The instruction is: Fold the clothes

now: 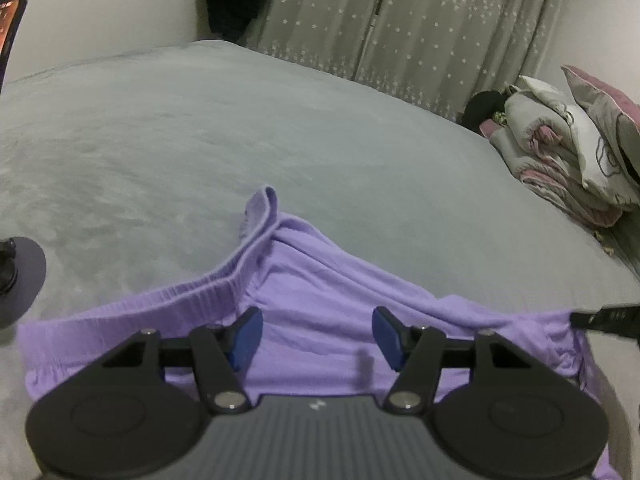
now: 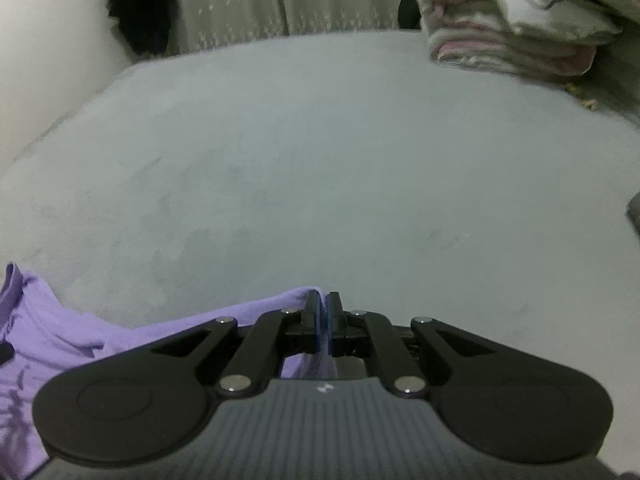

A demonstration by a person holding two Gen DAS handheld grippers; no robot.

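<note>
Pinching one edge of the lilac shorts [image 2: 280,304] lying rumpled on the grey bed [image 2: 320,180], the right gripper [image 2: 322,320] is clenched on the cloth. The left gripper [image 1: 318,336] hangs released above the fabric near the elastic waistband [image 1: 208,286], nothing between its jaws. Judging by this, spreading is in hand; next the left should clamp a matching edge.

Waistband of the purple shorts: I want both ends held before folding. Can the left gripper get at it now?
Probably yes. The left gripper hangs open over the shorts, and the waistband lies bare just beside its left finger, nothing between.
</note>
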